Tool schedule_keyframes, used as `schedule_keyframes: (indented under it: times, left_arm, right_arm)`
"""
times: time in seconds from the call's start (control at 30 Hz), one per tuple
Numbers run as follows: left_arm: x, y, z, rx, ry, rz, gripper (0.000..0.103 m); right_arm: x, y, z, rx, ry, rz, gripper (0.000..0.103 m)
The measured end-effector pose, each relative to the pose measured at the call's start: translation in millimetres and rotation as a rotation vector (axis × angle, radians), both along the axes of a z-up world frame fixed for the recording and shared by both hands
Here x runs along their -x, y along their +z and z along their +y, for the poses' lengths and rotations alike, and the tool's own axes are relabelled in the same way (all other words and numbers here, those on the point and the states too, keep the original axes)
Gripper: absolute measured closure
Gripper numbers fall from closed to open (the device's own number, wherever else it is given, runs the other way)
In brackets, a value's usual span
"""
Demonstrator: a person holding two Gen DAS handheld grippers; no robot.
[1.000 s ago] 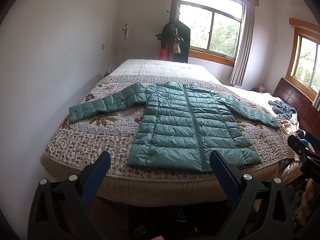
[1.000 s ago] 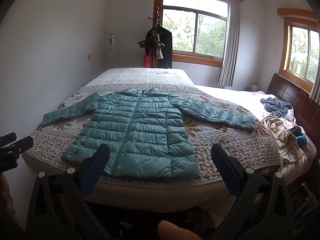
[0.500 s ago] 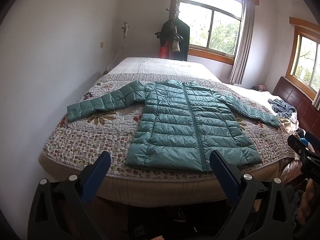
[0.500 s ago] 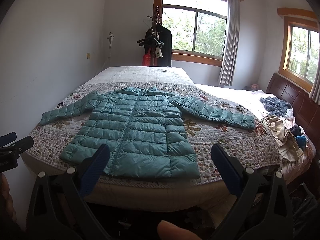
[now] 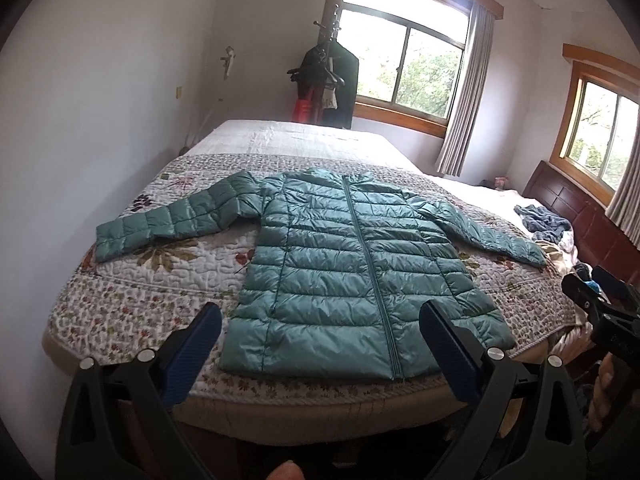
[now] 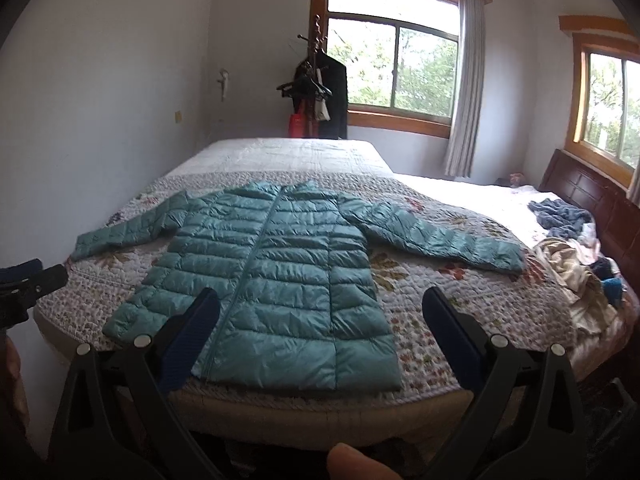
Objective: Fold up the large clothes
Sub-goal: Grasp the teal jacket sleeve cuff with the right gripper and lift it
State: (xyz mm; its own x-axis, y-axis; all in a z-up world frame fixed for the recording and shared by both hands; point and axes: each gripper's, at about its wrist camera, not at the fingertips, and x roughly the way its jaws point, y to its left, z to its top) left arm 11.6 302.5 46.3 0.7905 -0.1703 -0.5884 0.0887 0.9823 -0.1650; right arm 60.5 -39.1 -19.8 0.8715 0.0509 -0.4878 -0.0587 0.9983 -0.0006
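Jacket (image 5: 352, 264), teal quilted, zipped, flat front-up on bed (image 5: 132, 292), sleeves spread; left tongs (image 5: 320, 334) and right tongs (image 6: 322, 320) both apart, holding nothing.

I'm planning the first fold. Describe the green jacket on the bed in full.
The green jacket is a quilted, shiny puffer, zipped shut along its centre. It lies flat and face up on the floral quilt, hem toward the near bed edge, collar away, both sleeves spread outward. Only the quilt touches it; both tongs hang short of it.

clothes pile (image 6: 576, 264) by headboard too jumbled to id; coat rack (image 5: 326, 80) items unclear.
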Motion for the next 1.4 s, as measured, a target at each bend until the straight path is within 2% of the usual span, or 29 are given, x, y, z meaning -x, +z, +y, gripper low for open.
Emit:
schedule_keyframes:
  times: [0.07,0.13,0.2,0.3,0.43,0.53,0.63,0.67,0.7,0.77,0.93,1.1,1.23,1.33,1.4]
  left_arm:
    - [-21,-10,8,0.073,-0.05,-0.034,0.004]
    - [-43,-18,17,0.156,-0.113,-0.056,0.004]
    - [-67,-23,17,0.143,-0.113,-0.029,0.004]
    - [-100,-27,13,0.139,-0.139,-0.032,0.004]
    - [-142,-33,10,0.192,-0.202,-0.008,0.004]
    - [-168,-38,6,0.198,-0.213,0.004,0.004]
    - [-190,-44,3,0.216,-0.226,0.02,0.004]
    - [-195,-44,2,0.217,-0.229,0.022,0.004]
    - [-199,-45,1,0.217,-0.233,0.023,0.004]
    - [-211,-48,0,0.213,-0.24,0.027,0.004]
    - [-235,-60,-2,0.211,-0.254,0.056,0.004]
    - [-258,-70,-3,0.218,-0.256,0.091,0.004]
    - [-271,-73,-3,0.239,-0.258,0.109,0.004]
    - [-278,-74,2,0.286,-0.263,0.128,0.004]
    - [-281,-74,6,0.318,-0.265,0.139,0.004]
  right_arm:
    - [-20,-8,-23,-0.073,0.006,-0.011,0.003]
    - [-48,-16,-47,-0.112,-0.034,0.037,0.003]
    - [-76,-28,-79,-0.183,-0.074,0.083,0.003]
    - [-115,-48,-132,-0.299,-0.158,0.157,0.003]
    - [-154,-75,-198,-0.405,-0.284,0.205,0.003]
    - [-178,-94,-257,-0.533,-0.393,0.221,0.003]
    - [-195,-112,-298,-0.629,-0.453,0.238,0.003]
    - [-201,-120,-313,-0.676,-0.474,0.246,0.007]
    - [-204,-127,-325,-0.713,-0.498,0.256,0.023]
    - [-212,-143,-347,-0.813,-0.527,0.283,0.038]
    - [-202,-179,-396,-1.102,-0.653,0.192,0.039]
    - [-192,-200,-424,-1.18,-0.75,0.124,0.042]
    - [-194,-208,-433,-1.183,-0.755,0.094,0.042]
    - [-205,-208,-440,-1.174,-0.742,0.09,0.044]
    - [-211,-207,-443,-1.173,-0.727,0.094,0.051]
